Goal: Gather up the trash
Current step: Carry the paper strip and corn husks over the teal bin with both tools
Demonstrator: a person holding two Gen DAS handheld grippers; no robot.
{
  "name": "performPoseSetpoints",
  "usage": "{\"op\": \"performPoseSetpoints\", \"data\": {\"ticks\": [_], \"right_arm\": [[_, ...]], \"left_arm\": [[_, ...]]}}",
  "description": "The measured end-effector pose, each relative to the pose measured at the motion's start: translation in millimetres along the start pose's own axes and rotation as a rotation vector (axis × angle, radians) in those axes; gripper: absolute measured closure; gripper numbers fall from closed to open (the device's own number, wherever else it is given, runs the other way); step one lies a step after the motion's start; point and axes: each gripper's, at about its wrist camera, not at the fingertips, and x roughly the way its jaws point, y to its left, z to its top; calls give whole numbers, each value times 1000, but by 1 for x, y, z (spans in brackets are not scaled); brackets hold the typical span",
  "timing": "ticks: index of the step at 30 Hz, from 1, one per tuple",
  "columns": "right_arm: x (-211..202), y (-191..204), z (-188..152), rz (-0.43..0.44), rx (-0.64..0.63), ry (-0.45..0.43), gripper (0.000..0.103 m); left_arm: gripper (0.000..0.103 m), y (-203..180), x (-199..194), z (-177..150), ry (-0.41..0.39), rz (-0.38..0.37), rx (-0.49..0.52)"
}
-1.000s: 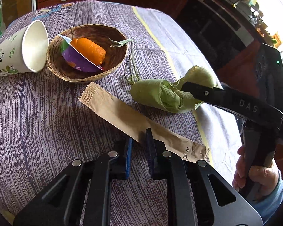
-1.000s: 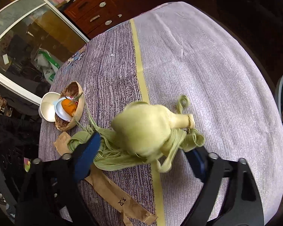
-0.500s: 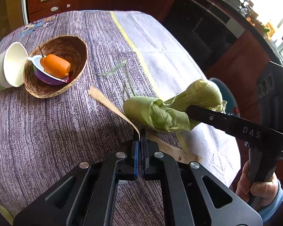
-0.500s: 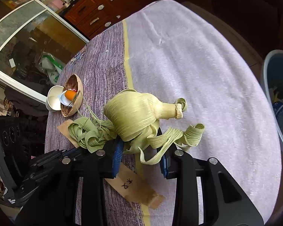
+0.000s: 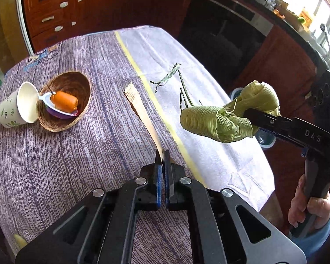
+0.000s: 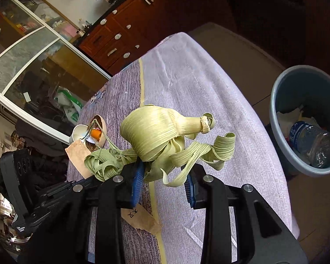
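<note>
My left gripper is shut on a long brown paper sleeve, held edge-on above the tablecloth. My right gripper is shut on a bundle of green corn husks, lifted off the table; in the left wrist view the husks hang from its dark finger at the right. The paper sleeve's printed end shows under the right gripper. Loose husk strands lie on the pale half of the cloth.
A woven bowl holding a purple dish with an orange sausage sits at the left beside a tipped paper cup. A grey-blue bin with a plastic bottle stands on the floor right of the table. A hand grips the right handle.
Both grippers closed on their items and rose: the left lifted the paper sleeve off the cloth, the right lifted the husk bundle and carried it rightward, bringing the bin into view.
</note>
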Motion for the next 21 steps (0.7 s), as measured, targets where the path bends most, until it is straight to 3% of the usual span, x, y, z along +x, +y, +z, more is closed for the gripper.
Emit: {"op": "performPoseSetpoints", "data": {"ticks": [12, 21], "right_arm": [[-61, -38, 7, 32, 70, -128, 73], [-129, -107, 13, -23, 192, -283, 73]], "left_arm": [[100, -66, -14, 22, -33, -14, 145], [100, -140, -19, 59, -70, -92, 273]]}}
